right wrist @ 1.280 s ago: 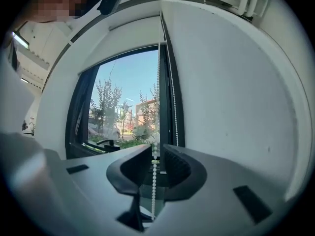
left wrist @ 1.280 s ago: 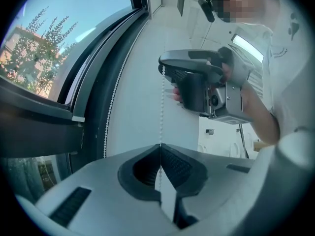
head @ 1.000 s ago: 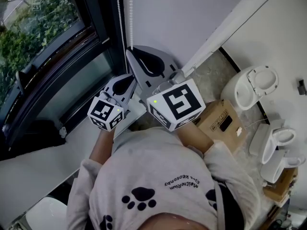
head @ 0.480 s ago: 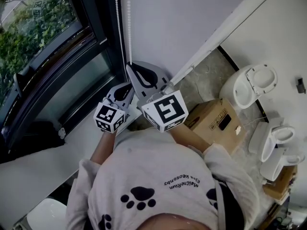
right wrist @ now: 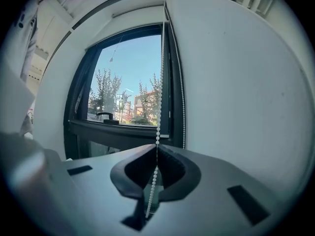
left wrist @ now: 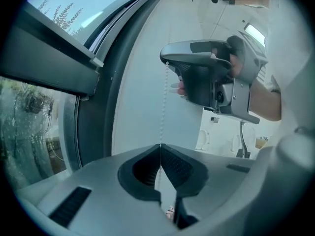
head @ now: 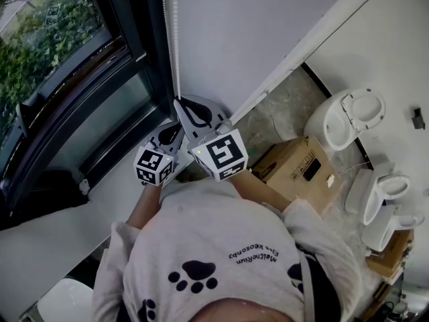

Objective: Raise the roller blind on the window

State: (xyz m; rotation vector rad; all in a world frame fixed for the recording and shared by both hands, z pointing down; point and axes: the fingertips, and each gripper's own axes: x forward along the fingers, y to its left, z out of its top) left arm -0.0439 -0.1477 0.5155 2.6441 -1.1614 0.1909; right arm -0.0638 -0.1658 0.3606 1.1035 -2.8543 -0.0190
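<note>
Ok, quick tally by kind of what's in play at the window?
Grippers: 2, the left gripper and the right gripper, both shut on the same strand.
Bead chain strands: 2, the held strand and the free strand.
Window: 1.
Total: 5.

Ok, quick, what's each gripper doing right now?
Left gripper: closed on the thin white beaded blind chain.
Right gripper: closed on the chain too, fingers pinching it.
</note>
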